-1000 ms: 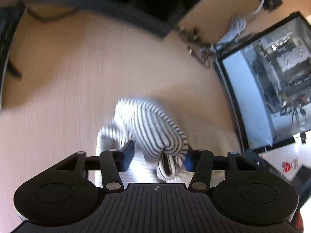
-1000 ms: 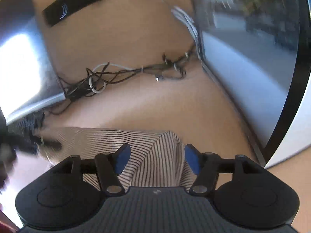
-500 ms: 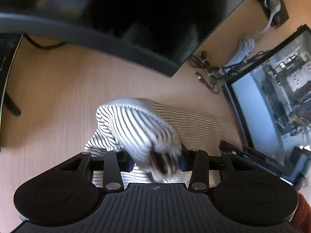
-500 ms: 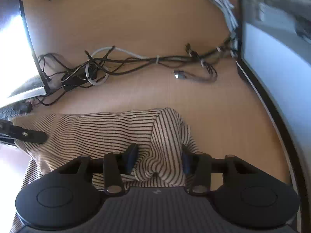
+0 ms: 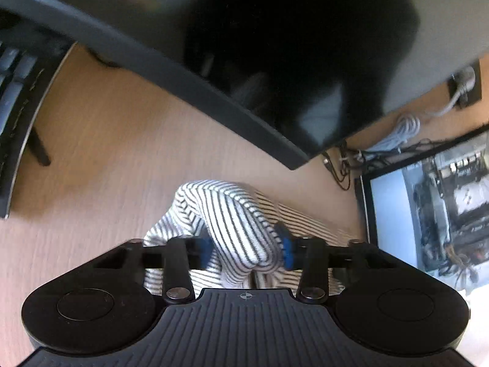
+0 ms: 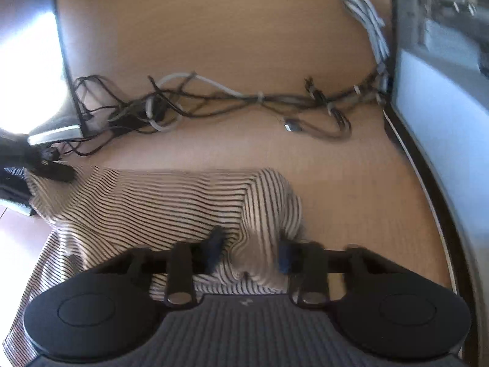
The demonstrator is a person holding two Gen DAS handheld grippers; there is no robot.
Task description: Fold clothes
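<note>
A black-and-white striped garment [image 5: 232, 223] lies on the wooden desk [image 5: 101, 153]. My left gripper [image 5: 246, 249] is shut on a bunched fold of it, the blue pads pressing the cloth from both sides. In the right wrist view the striped garment [image 6: 159, 202] spreads to the left, and my right gripper [image 6: 250, 252] is shut on a raised fold at its right end. The left gripper's fingers [image 6: 49, 169] show dark at the garment's far left edge.
A dark monitor [image 5: 244, 61] overhangs the desk behind the garment. A tangle of cables [image 6: 232, 104] lies past the cloth. An open computer case [image 5: 434, 208] stands at the right. A keyboard [image 5: 12, 91] sits at the left edge.
Both grippers have closed on folds of the striped garment and lifted the cloth slightly. The left gripper tilted up, bringing more of the monitor into view.
</note>
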